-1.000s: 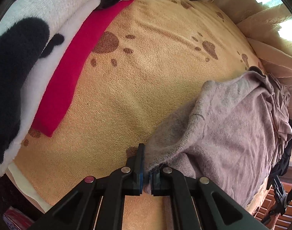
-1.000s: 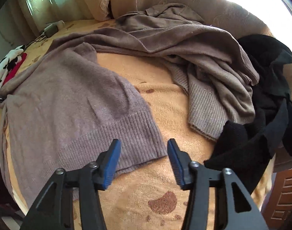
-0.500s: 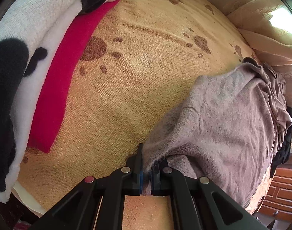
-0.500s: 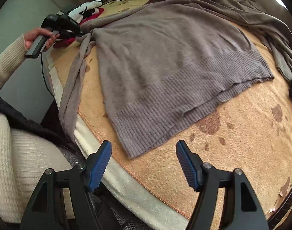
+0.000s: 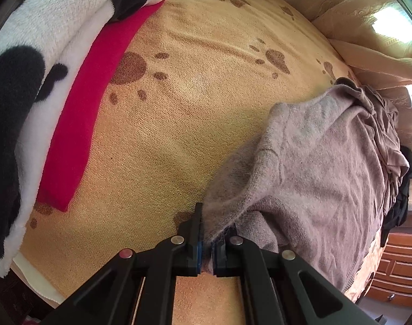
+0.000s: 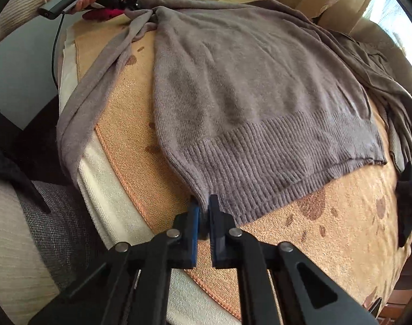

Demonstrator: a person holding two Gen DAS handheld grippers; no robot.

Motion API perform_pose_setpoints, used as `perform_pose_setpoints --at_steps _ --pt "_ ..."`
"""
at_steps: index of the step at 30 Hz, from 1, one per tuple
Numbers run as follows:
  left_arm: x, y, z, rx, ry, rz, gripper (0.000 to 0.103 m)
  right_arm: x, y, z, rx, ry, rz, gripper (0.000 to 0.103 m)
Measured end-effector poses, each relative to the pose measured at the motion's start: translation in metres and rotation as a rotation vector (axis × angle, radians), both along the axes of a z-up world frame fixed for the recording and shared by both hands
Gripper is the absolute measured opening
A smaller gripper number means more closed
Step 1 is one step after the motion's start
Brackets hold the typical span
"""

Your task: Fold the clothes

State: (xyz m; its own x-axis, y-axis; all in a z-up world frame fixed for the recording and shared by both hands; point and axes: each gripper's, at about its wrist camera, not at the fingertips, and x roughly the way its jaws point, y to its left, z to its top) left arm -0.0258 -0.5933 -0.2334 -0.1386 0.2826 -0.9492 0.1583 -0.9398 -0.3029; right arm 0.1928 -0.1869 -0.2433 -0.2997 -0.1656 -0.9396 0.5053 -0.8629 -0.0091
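A grey-brown knit sweater (image 6: pixel 246 89) lies spread flat on the tan paw-print blanket (image 6: pixel 327 230). My right gripper (image 6: pixel 203 216) is shut on the near corner of its ribbed hem. One long sleeve (image 6: pixel 89 94) trails down the bed's left edge. At the far left a hand holds my left gripper (image 6: pixel 124 0) at the sweater's shoulder end. In the left wrist view that gripper (image 5: pixel 206 233) is shut on a bunched fold of the sweater (image 5: pixel 314 162), which drapes away to the right.
A folded red cloth (image 5: pixel 84 122) and a black-and-white fleece (image 5: pixel 22 81) lie left on the blanket (image 5: pixel 192 94). More brown garments (image 6: pixel 382 81) and a black one (image 6: pixel 409 195) are piled at the right. A wooden drawer unit (image 5: pixel 395 268) stands beyond the bed. My clothed lap (image 6: pixel 24 230) is at the near left.
My right gripper swung from the sweater's far hem corner to the near one, dropped onto it and shut on the ribbed edge. The left gripper kept its hold, barely shifting.
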Motion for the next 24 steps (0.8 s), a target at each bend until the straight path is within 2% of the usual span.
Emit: perform_pose_setpoints --at_steps 4,10,13,15,18,19,22,24 --pt "0.019 -0.006 0.012 0.040 0.045 0.023 0.004 0.016 0.006 0.024 -0.050 0.010 -0.039 0.007" --pt "0.059 -0.006 0.026 0.028 0.069 -0.035 0.004 0.068 0.017 0.062 -0.024 0.016 -0.015 0.007" --pt "0.078 -0.002 0.021 0.038 0.042 -0.063 0.004 0.093 0.029 0.056 0.014 -0.015 -0.019 0.007" --pt "0.071 0.014 0.005 0.052 0.011 -0.073 0.004 0.103 0.033 0.047 0.031 -0.050 -0.032 0.007" --pt "0.075 0.013 -0.014 0.078 -0.047 -0.049 0.004 0.110 0.044 0.017 0.060 -0.096 -0.056 0.007" --pt "0.077 0.013 -0.012 0.068 -0.039 -0.050 0.004 0.110 0.047 0.005 0.067 -0.114 -0.066 0.007" --pt "0.083 0.014 0.001 0.013 0.009 -0.073 0.004 0.108 0.054 0.004 0.045 -0.077 -0.102 0.015" --pt "0.089 0.018 0.019 -0.031 0.074 -0.102 0.004 0.106 0.057 0.014 0.000 -0.061 -0.123 0.033"
